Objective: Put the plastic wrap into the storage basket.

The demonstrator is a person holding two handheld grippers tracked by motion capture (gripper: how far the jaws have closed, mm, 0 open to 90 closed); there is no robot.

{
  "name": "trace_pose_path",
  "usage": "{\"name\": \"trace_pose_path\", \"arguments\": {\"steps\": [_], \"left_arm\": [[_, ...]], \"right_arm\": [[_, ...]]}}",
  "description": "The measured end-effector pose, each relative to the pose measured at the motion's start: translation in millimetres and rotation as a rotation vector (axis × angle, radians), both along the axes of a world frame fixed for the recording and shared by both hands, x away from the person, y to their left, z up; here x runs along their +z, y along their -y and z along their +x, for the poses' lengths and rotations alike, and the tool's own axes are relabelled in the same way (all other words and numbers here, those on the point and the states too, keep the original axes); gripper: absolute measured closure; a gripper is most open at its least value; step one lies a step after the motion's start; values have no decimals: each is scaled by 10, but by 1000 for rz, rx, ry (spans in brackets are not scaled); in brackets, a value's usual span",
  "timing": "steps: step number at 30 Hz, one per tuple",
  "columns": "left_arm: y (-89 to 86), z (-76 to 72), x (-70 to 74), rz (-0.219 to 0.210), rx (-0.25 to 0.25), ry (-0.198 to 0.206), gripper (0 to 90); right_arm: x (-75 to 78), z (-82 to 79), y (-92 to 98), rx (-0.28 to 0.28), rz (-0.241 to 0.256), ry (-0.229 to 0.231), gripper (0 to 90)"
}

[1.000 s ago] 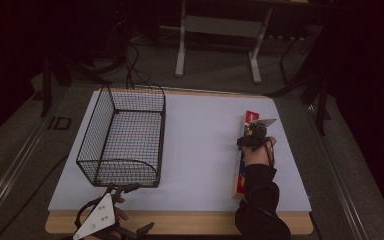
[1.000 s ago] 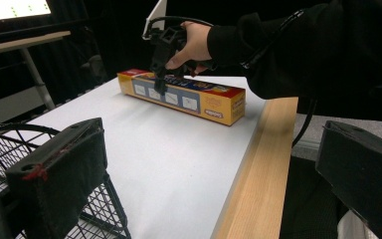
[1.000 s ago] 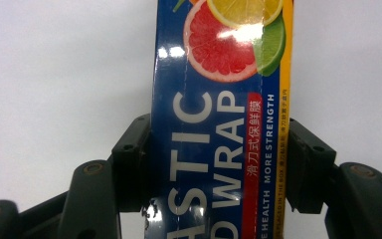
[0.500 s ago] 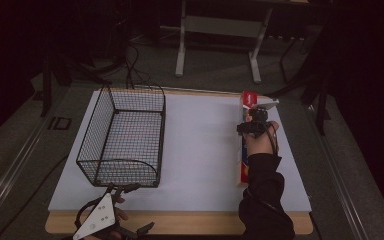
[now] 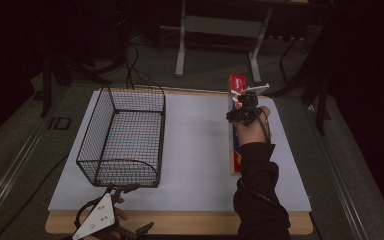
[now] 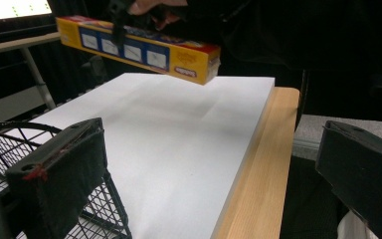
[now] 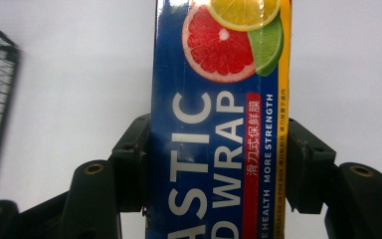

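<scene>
The right gripper point(image 5: 244, 106) is clamped on a long plastic wrap box point(image 5: 236, 150). In the right gripper view, the two black jaws press against the box's opposite long sides, with the box point(image 7: 219, 129) running straight up between them. Its top face is blue with white lettering, a red strip, a yellow edge, and citrus slices printed near the far end.

In the high view, the box lies lengthwise along the right side of the white table top point(image 5: 195, 145), its far end reaching past the table's back edge and its near end beside the person's dark sleeve point(image 5: 257, 195). The gripper holds the box toward its far end. In the left gripper view, the box point(image 6: 139, 50) is clear of the surface, tilted slightly, with its near end lower; a yellow side panel with small pictures faces this camera.

The left gripper point(image 5: 111, 192) sits at the table's near left edge, just in front of the wire basket point(image 5: 125, 135). Its jaws stand wide apart with nothing between them, as the left gripper view shows; one jaw is close to the basket's wire point(image 6: 10, 144).

The basket stands upright on the left half of the table, well apart from the box.
</scene>
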State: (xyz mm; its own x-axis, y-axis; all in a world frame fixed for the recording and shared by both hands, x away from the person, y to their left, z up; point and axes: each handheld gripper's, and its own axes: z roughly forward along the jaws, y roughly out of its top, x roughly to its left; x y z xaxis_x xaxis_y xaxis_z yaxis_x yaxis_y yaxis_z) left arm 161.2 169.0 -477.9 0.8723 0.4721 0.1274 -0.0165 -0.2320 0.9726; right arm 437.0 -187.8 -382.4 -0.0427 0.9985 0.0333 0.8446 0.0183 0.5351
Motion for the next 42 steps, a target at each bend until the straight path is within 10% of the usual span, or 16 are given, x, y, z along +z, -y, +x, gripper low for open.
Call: {"name": "trace_pose_path", "arguments": {"steps": [24, 42], "left_arm": [[-15, -27, -1, -3, 8, -2, 2], [-49, -65, -8, -1, 22, -1, 2]], "right_arm": [[567, -31, -885, 201, 10, 100, 396], [694, -78, -1535, 368, 70, 137, 397]]}}
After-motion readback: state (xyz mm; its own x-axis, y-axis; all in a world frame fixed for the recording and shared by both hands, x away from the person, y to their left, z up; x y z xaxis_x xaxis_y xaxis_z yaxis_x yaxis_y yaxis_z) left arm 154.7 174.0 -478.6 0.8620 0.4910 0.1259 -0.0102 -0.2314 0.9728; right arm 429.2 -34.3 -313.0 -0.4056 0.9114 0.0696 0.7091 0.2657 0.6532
